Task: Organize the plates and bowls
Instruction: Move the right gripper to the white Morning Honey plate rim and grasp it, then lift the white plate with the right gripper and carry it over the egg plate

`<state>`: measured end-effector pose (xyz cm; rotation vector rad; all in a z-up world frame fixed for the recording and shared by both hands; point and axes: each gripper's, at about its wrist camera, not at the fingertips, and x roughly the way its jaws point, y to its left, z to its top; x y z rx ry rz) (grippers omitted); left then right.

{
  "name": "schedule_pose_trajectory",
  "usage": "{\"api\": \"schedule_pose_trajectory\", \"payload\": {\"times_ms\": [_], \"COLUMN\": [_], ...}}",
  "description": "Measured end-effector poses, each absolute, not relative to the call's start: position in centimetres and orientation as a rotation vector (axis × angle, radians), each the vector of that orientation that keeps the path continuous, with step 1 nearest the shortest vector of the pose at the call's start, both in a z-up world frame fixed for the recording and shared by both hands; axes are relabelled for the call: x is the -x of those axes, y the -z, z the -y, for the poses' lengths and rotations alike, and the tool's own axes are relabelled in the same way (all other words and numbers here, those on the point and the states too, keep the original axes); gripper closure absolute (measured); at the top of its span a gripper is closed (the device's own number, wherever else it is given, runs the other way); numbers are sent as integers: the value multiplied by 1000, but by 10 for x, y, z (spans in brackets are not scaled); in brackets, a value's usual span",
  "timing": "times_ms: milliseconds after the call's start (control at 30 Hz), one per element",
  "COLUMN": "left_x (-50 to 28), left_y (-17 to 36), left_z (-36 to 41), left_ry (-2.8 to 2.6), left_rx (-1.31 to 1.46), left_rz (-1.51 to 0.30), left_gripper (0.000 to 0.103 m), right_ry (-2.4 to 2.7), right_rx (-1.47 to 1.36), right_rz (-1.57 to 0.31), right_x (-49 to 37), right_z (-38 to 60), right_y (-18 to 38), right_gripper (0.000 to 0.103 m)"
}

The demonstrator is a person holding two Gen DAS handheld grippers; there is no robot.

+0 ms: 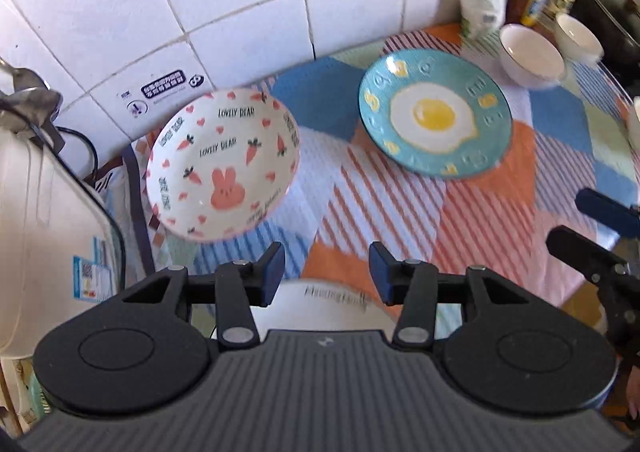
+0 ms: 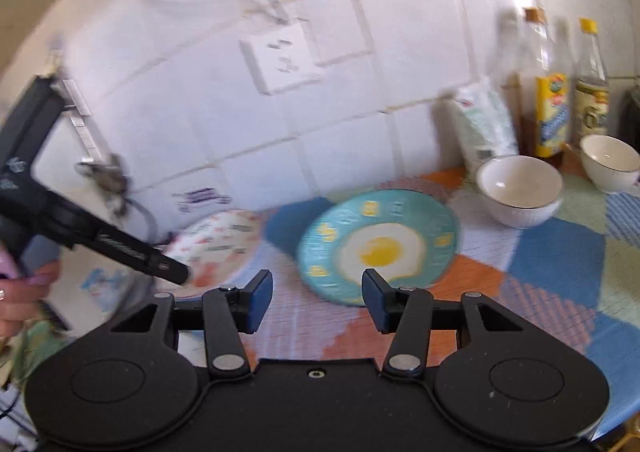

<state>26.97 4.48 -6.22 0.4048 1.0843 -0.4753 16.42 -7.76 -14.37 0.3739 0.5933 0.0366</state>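
Bunny bowl [image 1: 224, 166] left, egg plate [image 1: 435, 114] right on the cloth, apparently apart; both grippers [image 1: 326, 272] [image 2: 317, 300] open, empty.

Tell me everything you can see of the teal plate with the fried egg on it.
The teal plate is round, shallow and glossy, apparently ceramic. A white-and-yellow fried egg is painted at its centre, with small yellow and raised teal motifs around the rim. It lies flat, face up and empty on the patterned tablecloth, right of the rabbit bowl and before two white bowls. Nothing else touches it.
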Motion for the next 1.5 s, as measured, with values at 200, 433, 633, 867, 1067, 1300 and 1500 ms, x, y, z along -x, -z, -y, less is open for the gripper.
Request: {"api": "schedule_pose_trajectory", "payload": {"times_ms": [200,433,633,867,1067,1300,1500], "left_x": [-237,-210,-201,-204,-214,-223,-229], "left_y": [62,78,94,110,129,153,172], "left_z": [-76,-115,-143,-165,-179,-194,-200], "left_ry": [506,524,510,488,469,470,492], "left_rx": [-401,-408,-378,-375,-369,-387,-399], "left_rz": [-1069,-1105,-1129,-1153,-1189,-1228,-1261], "left_gripper": [55,54,54,51,47,43,44], "right_ry": [-18,-13,-2,-14,-50,-97,-105], "right_rx": [-338,-285,-224,-227,-251,-279,-348], "right_rz": [-551,-554,-569,-621,-676,-728,-801], "right_x": [-139,-119,-113,-114,-121,-130,-142], "right_z": [36,-4,-32,-50,-61,-66,-63], "right_y": [129,125,140,160,183,205,223], "right_gripper": [43,36,33,32,32,32,33]}}
